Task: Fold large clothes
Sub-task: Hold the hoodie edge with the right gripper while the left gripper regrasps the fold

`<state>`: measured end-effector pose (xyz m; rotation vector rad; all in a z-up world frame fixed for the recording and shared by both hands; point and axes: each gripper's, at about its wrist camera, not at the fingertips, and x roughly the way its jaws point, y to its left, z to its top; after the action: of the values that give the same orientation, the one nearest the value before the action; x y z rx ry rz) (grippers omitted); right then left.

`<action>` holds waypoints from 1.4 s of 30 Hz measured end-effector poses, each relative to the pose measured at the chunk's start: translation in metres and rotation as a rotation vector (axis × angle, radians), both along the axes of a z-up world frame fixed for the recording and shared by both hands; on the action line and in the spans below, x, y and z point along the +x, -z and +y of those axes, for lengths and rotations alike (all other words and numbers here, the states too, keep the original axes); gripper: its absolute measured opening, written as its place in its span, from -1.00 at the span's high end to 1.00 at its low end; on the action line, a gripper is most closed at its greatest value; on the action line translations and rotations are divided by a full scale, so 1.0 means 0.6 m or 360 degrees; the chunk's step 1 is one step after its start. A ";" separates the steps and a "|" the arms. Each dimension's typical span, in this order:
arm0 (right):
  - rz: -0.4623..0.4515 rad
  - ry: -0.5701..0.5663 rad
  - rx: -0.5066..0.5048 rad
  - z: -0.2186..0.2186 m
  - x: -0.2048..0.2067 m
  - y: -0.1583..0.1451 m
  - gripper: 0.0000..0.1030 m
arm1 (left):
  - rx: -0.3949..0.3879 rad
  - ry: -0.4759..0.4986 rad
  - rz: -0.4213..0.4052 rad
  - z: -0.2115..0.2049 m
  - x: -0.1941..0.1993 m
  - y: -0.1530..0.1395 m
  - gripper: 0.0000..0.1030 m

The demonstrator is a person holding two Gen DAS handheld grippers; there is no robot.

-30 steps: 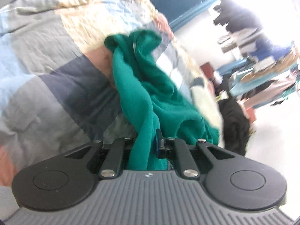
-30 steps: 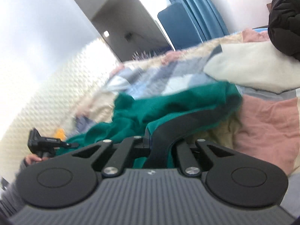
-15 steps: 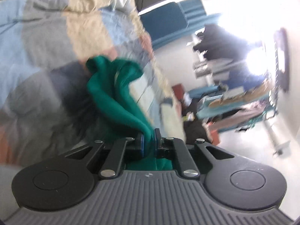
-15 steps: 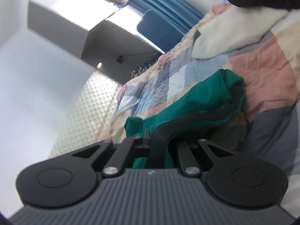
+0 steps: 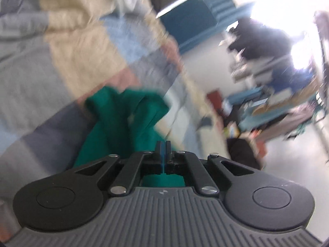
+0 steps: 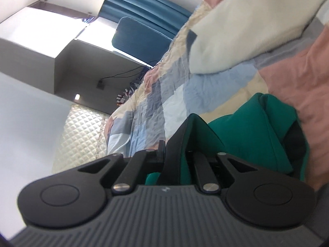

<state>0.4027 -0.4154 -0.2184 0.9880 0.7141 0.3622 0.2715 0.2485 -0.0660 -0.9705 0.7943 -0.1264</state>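
A green garment hangs bunched over the patchwork bedspread. My left gripper is shut on an edge of it, and green cloth shows between and below the fingers. In the right wrist view the same green garment drapes from my right gripper, which is shut on a fold with a dark inner lining. The right fingertips are mostly hidden by the cloth. The left view is blurred by motion.
A cream blanket lies on the patchwork bedspread beyond the garment. A quilted headboard and blue curtains stand at the far end. Racks of clothes and a black bag stand beside the bed.
Both grippers have lifted and tilted while holding the green garment. The cloth now hangs shorter and closer under each gripper. The views have swung toward the room and the headboard.
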 end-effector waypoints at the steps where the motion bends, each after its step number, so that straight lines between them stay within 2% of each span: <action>1: -0.0004 -0.0002 -0.0001 0.001 0.000 0.007 0.81 | 0.0012 0.0035 0.0050 0.001 -0.009 0.014 0.99; 4: 0.0013 0.0008 0.0036 -0.002 -0.002 0.032 0.81 | 0.0090 0.0088 0.0179 0.012 -0.042 0.039 0.95; 5: 0.0016 0.0010 0.0055 -0.004 -0.004 0.038 0.81 | 0.0097 0.0089 0.0219 0.018 -0.053 0.046 0.87; 7: 0.0001 0.0010 0.0071 -0.007 -0.007 0.042 0.81 | 0.0089 0.0056 0.0324 0.029 -0.075 0.066 0.52; 8: -0.0007 0.0014 0.0072 -0.008 -0.011 0.043 0.81 | 0.0090 0.0047 0.0391 0.030 -0.084 0.077 0.17; 9: -0.0012 0.0019 0.0074 -0.009 -0.015 0.042 0.81 | 0.0096 0.0058 0.0445 0.028 -0.091 0.087 0.07; 12: -0.0025 0.0032 0.0080 -0.010 -0.028 0.040 0.81 | 0.0113 0.0133 0.0541 0.007 -0.109 0.101 0.07; 14: -0.0032 0.0035 0.0073 -0.009 -0.034 0.041 0.81 | 0.0240 0.0191 0.0546 -0.014 -0.115 0.092 0.07; 17: -0.0028 0.0045 0.0071 -0.010 -0.045 0.045 0.81 | 0.0275 0.0254 0.0628 -0.028 -0.115 0.097 0.04; 20: -0.0022 0.0053 0.0079 -0.012 -0.056 0.048 0.81 | 0.0431 0.0287 0.0712 -0.046 -0.114 0.099 0.03; 24: -0.0029 0.0069 0.0085 -0.016 -0.068 0.050 0.81 | 0.0382 0.0342 0.0788 -0.057 -0.117 0.118 0.02; 25: -0.0028 0.0072 0.0087 -0.017 -0.070 0.051 0.81 | 0.0346 0.0384 0.0776 -0.063 -0.117 0.120 0.02; 29: -0.0015 0.0080 0.0103 -0.022 -0.075 0.057 0.81 | 0.0337 0.0484 0.0706 -0.087 -0.122 0.112 0.02; 30: -0.0016 0.0084 0.0109 -0.023 -0.075 0.057 0.81 | 0.0347 0.0499 0.0701 -0.093 -0.122 0.111 0.08; 31: -0.0018 0.0085 0.0109 -0.022 -0.077 0.057 0.81 | 0.0364 0.0503 0.0694 -0.098 -0.123 0.111 0.18; 32: -0.0023 0.0086 0.0111 -0.023 -0.078 0.057 0.81 | 0.0374 0.0515 0.0680 -0.103 -0.123 0.109 0.66; 33: -0.0029 0.0085 0.0113 -0.023 -0.079 0.056 0.81 | 0.0379 0.0505 0.0660 -0.107 -0.124 0.104 0.80; 36: -0.0046 0.0083 0.0127 -0.026 -0.081 0.056 0.81 | 0.0431 0.0454 0.0466 -0.119 -0.130 0.067 0.83; 39: -0.0097 0.0075 0.0186 -0.035 -0.086 0.052 0.81 | 0.0283 0.0357 0.0291 -0.100 -0.128 0.024 0.84; 42: -0.0161 0.0112 0.0221 -0.042 -0.083 0.037 0.81 | 0.0126 0.0182 0.0124 -0.062 -0.110 -0.010 0.84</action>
<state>0.3532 -0.4406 -0.2408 1.1149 0.5669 0.4015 0.2057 0.2114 -0.0600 -0.8596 0.9203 -0.1557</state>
